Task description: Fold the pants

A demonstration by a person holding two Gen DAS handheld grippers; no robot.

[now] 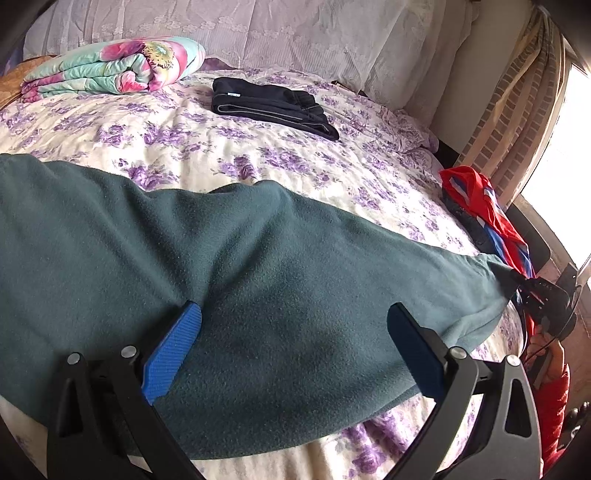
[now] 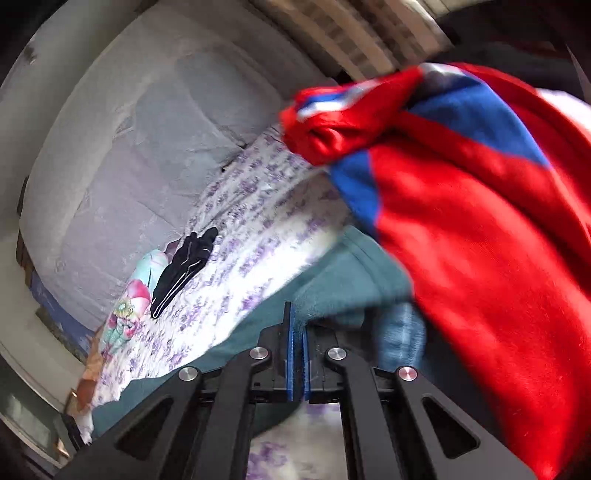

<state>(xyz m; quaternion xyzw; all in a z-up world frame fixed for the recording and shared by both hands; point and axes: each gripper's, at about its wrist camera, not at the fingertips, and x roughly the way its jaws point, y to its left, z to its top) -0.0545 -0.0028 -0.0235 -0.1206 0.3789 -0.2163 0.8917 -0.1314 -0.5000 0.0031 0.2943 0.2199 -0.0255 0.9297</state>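
Note:
Dark teal fleece pants (image 1: pixel 258 280) lie stretched across the floral bed (image 1: pixel 207 147), running left to right. My left gripper (image 1: pixel 295 339) is open, its blue pads wide apart over the middle of the pants, holding nothing. My right gripper (image 2: pixel 295 339) is shut on the teal pants (image 2: pixel 332 280) at their end; it shows at the far right of the left wrist view (image 1: pixel 532 291), pinching the pants' tip. A red and blue garment (image 2: pixel 461 203) hangs close over the right gripper.
A folded black pair of pants (image 1: pixel 269 105) lies further back on the bed. A rolled floral quilt (image 1: pixel 110 68) sits at the back left. The red and blue garment (image 1: pixel 484 210) lies at the bed's right edge. A lace-covered headboard (image 1: pixel 295 33) and curtains (image 1: pixel 517 110) stand behind.

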